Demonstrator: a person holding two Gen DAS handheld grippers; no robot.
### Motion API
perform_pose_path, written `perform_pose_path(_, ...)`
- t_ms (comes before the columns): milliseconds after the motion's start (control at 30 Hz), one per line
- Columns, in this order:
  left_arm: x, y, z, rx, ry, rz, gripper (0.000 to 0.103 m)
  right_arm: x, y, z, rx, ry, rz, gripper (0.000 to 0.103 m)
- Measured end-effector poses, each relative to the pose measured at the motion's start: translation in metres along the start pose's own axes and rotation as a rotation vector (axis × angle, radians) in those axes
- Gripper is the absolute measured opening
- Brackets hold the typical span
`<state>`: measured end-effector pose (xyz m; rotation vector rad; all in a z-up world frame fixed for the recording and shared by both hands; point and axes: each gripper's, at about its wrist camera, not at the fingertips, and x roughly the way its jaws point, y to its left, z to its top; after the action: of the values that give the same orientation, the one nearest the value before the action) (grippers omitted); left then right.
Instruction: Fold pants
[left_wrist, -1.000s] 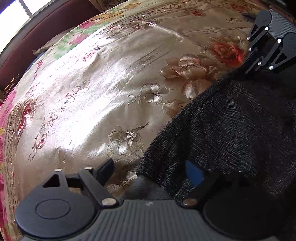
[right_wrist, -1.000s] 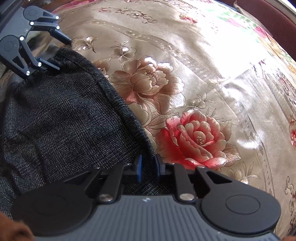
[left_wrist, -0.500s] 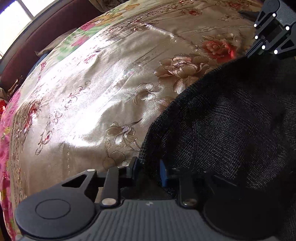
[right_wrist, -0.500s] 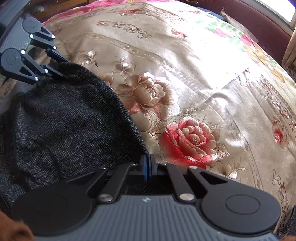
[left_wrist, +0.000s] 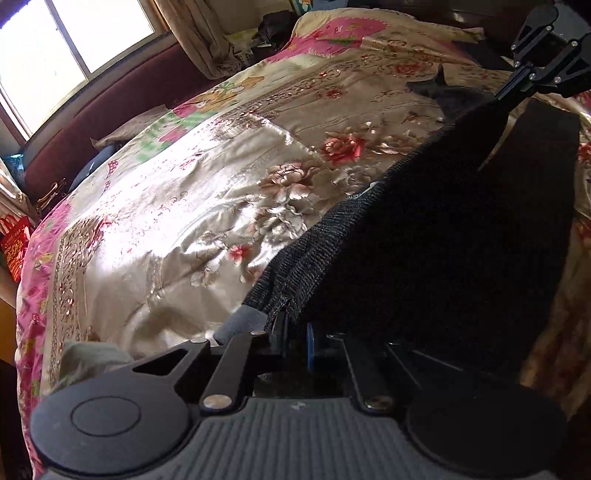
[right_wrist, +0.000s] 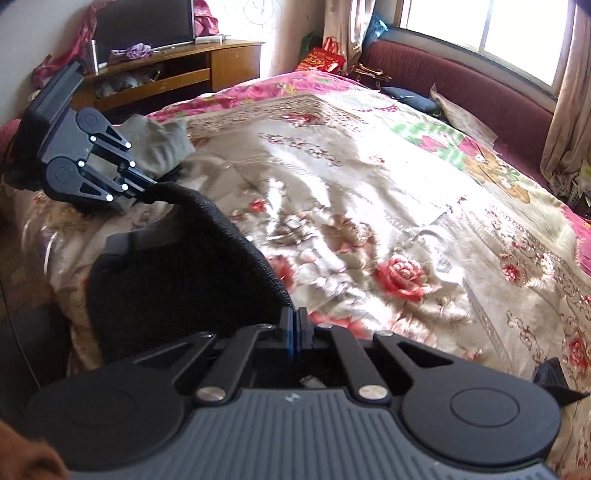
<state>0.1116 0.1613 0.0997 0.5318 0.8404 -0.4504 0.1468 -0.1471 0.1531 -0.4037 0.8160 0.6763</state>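
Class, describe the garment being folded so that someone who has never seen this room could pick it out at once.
Start at the big bed with the shiny floral bedspread. Above its near side hang the black knit pants, lifted by the waistband, with the left gripper and the right gripper each pinching one end. Unlike the grey-green garment lying crumpled further back, they are dark, coarsely woven and held in the air.

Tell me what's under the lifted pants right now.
The pants hang from both grippers, left gripper and right gripper. Beneath them only the floral bedspread shows; the part directly behind the cloth is hidden.
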Motion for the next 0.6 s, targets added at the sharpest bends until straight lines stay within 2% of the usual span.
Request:
perform_pose_path(67,-0.004,-0.019,-0.022,-0.022,0.024,-0.014,0.024,-0.008,0.027,-0.025,0.027,0.028,0.038,0.002)
perform_pose_path(167,0.012,-0.042,-0.057,-0.061,0.082,0.012,0.025,0.016,0.059,-0.068,0.13,0.117,0.126,0.002)
perform_pose_path(300,0.028,-0.061,-0.086,-0.114,0.09,0.075,0.026,0.06,0.095,-0.111,0.161,0.187,0.122,0.003)
perform_pose_path(433,0.021,-0.063,-0.092,-0.136,0.055,0.11,0.029,0.064,0.112,-0.111,0.099,0.194,0.054,0.004)
perform_pose_path(600,0.016,-0.052,-0.098,-0.206,-0.009,0.171,0.029,0.066,0.111,-0.109,0.131,0.187,0.036,0.004)
